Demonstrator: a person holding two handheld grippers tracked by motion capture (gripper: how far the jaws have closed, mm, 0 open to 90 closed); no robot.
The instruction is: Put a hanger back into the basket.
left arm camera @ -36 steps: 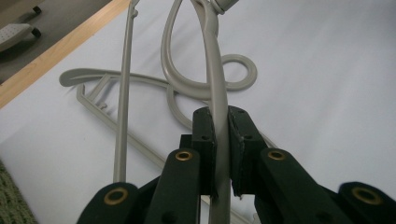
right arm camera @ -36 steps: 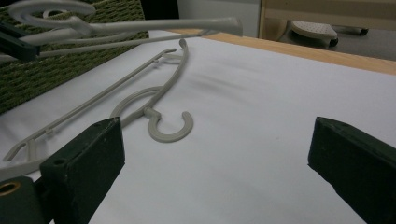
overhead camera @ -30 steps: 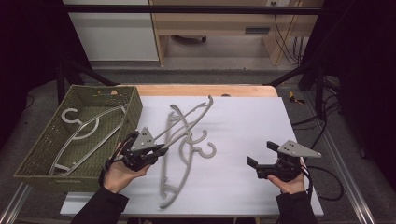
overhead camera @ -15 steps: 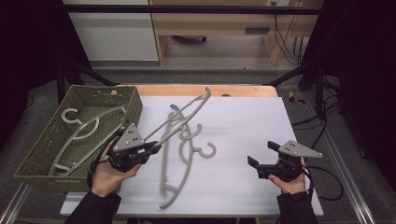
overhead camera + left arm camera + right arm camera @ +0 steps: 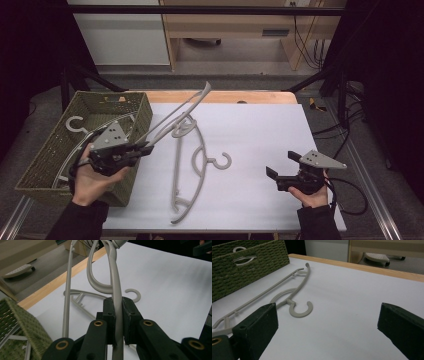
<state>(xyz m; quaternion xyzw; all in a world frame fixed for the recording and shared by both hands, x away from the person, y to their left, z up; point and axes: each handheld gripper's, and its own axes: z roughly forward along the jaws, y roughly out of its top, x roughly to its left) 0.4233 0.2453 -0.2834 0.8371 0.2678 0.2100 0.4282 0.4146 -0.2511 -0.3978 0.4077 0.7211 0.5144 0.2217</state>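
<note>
- A grey clothes hanger [image 5: 175, 117] is gripped by the left gripper [image 5: 142, 149] at one end of its curved arm; in the left gripper view the two fingers [image 5: 109, 315] are seen pressed on either side of that arm [image 5: 116, 297].
- The held hanger is tilted – its gripped end is low, beside the basket, and its far end rises toward the back of the bench [image 5: 260, 130], clear of the white surface.
- The left gripper is held by the left hand [image 5: 92, 177] just in front of the near right corner of the green woven basket [image 5: 50, 155], which stands at the left edge of the bench.
- Inside the basket another grey hanger [image 5: 75, 124] is seen, its hook toward the back wall.
- A second hanger [image 5: 197, 170] lies flat on the bench near the middle, its hook [image 5: 222, 161] opening toward the right side; in the right gripper view it is seen ahead and to the left [image 5: 300, 308].
- The right gripper [image 5: 282, 172] is held by the right hand [image 5: 312, 195] at the near right of the bench, well apart from both hangers – its fingers [image 5: 255, 327] are spread wide, with nothing between them.
</note>
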